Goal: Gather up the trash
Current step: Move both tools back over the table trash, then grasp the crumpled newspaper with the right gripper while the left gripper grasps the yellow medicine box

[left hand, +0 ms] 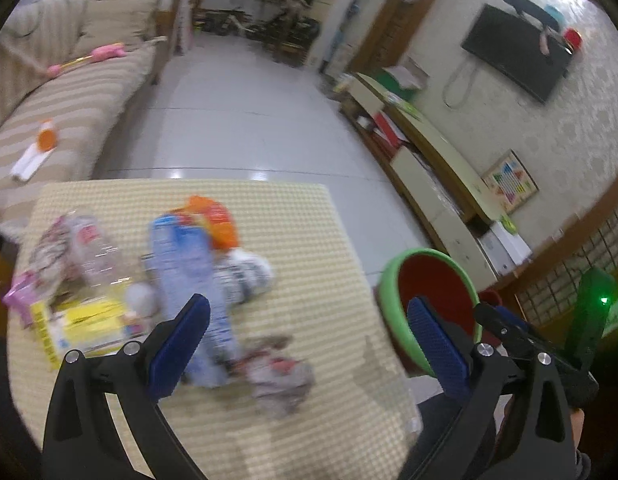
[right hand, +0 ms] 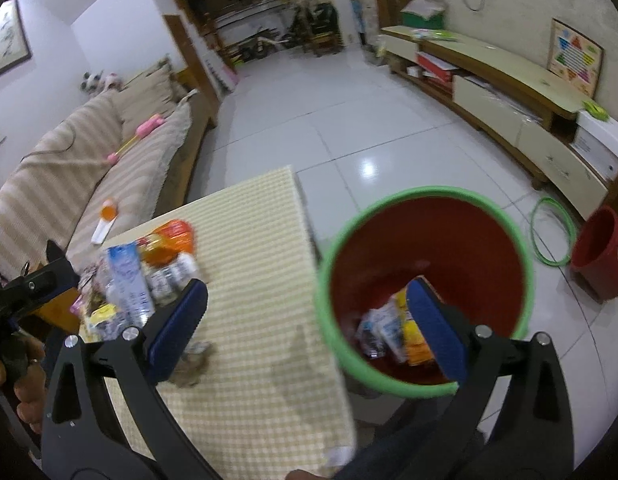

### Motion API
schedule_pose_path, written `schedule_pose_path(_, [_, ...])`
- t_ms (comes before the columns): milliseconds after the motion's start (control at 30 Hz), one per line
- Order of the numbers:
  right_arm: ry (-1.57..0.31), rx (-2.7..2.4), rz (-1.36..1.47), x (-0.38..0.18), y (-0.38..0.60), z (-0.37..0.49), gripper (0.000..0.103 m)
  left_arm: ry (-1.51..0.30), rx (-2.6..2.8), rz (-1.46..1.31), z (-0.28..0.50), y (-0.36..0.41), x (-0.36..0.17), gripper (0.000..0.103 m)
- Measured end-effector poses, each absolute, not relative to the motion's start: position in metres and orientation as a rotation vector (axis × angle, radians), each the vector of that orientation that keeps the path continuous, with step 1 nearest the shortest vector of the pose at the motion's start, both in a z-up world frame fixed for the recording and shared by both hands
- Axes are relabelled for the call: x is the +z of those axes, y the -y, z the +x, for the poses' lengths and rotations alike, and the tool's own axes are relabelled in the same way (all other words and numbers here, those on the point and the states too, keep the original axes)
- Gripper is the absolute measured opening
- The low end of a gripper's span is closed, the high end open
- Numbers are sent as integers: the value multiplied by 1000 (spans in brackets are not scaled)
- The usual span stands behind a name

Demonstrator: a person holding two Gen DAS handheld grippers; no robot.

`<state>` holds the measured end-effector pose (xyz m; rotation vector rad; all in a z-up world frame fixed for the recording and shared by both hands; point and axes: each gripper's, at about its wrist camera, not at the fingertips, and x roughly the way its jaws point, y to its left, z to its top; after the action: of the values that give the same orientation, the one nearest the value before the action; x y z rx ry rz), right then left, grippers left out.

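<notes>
Trash lies on the checkered table (left hand: 317, 240): a blue-white carton (left hand: 189, 264), an orange wrapper (left hand: 217, 220), a clear plastic bottle (left hand: 93, 252), a yellow box (left hand: 81, 324), a striped white can (left hand: 245, 276) and a crumpled grey wrapper (left hand: 281, 376). My left gripper (left hand: 309, 344) is open and empty above the table, near the crumpled wrapper. A red bin with a green rim (right hand: 425, 280) stands beside the table's right edge and holds several wrappers (right hand: 393, 332). My right gripper (right hand: 309, 324) is open and empty, between the table edge and the bin. The bin also shows in the left wrist view (left hand: 433, 276).
A striped sofa (right hand: 89, 168) runs along the left with toys on it. A low TV cabinet (right hand: 509, 92) lines the right wall. A second red bucket (right hand: 601, 252) and a green hoop (right hand: 553, 232) lie on the tiled floor at right.
</notes>
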<state>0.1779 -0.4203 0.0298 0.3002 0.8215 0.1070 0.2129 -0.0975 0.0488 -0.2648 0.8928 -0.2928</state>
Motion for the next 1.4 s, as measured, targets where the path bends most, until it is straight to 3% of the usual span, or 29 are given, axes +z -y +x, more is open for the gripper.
schedule_pose_path(633, [-929, 303, 128, 10, 268, 179, 98, -922, -55, -362, 163, -63, 13, 95])
schedule_pose_path(1400, [-1031, 320, 91, -31, 244, 198, 98, -1061, 0, -491, 201, -100, -59, 95])
